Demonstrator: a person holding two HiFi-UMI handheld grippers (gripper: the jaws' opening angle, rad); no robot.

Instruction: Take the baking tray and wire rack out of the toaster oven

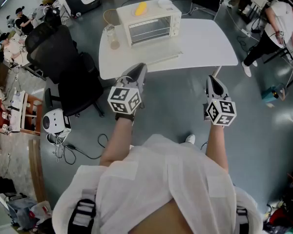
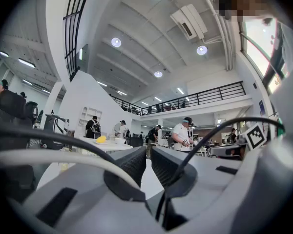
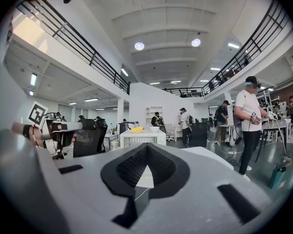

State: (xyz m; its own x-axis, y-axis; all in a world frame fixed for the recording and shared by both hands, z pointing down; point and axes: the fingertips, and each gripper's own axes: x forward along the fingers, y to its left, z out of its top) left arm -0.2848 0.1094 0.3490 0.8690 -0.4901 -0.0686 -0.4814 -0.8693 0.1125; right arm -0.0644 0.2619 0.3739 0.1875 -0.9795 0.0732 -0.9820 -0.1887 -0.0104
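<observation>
A white toaster oven [image 1: 154, 22] stands on the white table [image 1: 205, 45] with its glass door closed. Faint bars of the wire rack [image 1: 149, 31] show through the glass; I cannot make out the baking tray. My left gripper [image 1: 138, 72] and right gripper [image 1: 213, 81] hang level over the floor, well short of the table's near edge. In the left gripper view the left gripper [image 2: 149, 152] has its jaws a thin slit apart, with nothing between them. The right gripper [image 3: 147, 147] is shut and empty, and the toaster oven [image 3: 138, 138] stands beyond its tips.
A yellow item [image 1: 141, 8] and a white bowl [image 1: 164, 3] lie on top of the oven. A glass jar [image 1: 111, 36] stands to its left. A black office chair [image 1: 63, 62] and a white round device [image 1: 53, 122] stand left. A person [image 1: 273, 28] stands at right.
</observation>
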